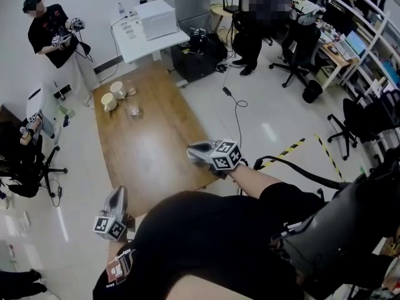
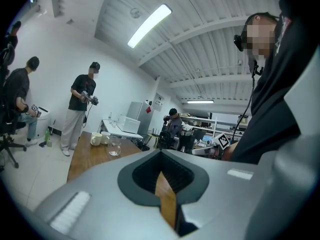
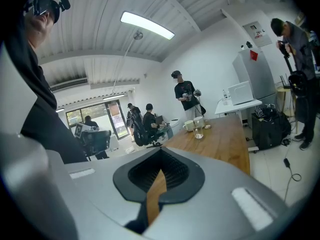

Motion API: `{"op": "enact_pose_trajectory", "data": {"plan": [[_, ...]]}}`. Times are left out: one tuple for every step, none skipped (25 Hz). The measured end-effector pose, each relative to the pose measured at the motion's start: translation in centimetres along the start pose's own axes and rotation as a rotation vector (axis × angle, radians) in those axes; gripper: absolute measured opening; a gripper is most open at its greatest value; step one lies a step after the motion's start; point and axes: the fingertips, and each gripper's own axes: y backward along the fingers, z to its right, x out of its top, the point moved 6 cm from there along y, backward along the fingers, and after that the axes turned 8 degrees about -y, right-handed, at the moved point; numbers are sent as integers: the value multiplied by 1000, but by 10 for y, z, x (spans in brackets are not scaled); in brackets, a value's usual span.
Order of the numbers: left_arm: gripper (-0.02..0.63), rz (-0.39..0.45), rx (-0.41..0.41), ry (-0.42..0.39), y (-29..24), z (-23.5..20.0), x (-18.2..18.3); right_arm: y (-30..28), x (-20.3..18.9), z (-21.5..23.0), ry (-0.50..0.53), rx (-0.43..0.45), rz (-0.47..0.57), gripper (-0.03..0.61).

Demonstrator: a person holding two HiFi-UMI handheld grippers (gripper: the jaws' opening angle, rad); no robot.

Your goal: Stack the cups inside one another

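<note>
We look down on a long wooden table [image 1: 156, 149] standing on a pale, glossy floor [image 1: 262, 114]. At its far end, near the white walls [image 1: 94, 2], is a white desk [image 1: 131, 42] carrying a white box [image 1: 157, 19]. To the right we see black office chairs [image 1: 294, 64], open shelving [image 1: 365, 24] crowded with gear, a black cable [image 1: 236, 108] trailing over the floor and a strip of yellow-and-black tape [image 1: 328, 155]. Overhead we make out a ribbed white ceiling [image 2: 210, 49] lit by a long tube light [image 2: 149, 25].

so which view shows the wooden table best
The head view: it looks down on nearly the whole wooden table, with the cups at its far end. The left and right gripper views show only part of its top, at a low angle, its near end cut off.
</note>
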Motion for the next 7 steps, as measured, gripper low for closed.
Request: {"op": "enact_pose_trajectory", "data": {"plan": [[2, 1, -2, 0, -2, -1, -1, -1, 0, 1, 3, 0, -1, 12], [2, 1, -4, -3, -4, -2, -2, -3, 0, 3, 5, 1, -2, 12], [2, 1, -6, -6, -6, -5, -3, -6, -1, 5, 7, 3, -4, 12], [2, 1, -8, -9, -8, -6, -4, -8, -1, 7, 8, 4, -5, 12], [2, 0, -10, -12, -10, -7, -4, -10, 0, 9, 9, 5, -6, 12], [2, -1, -11, -15, -12, -8, -4, -10, 0, 10, 9, 5, -7, 12], [2, -2, -12, -18, -14, -8, -4, -11, 1, 12, 9, 6, -7, 12]]}}
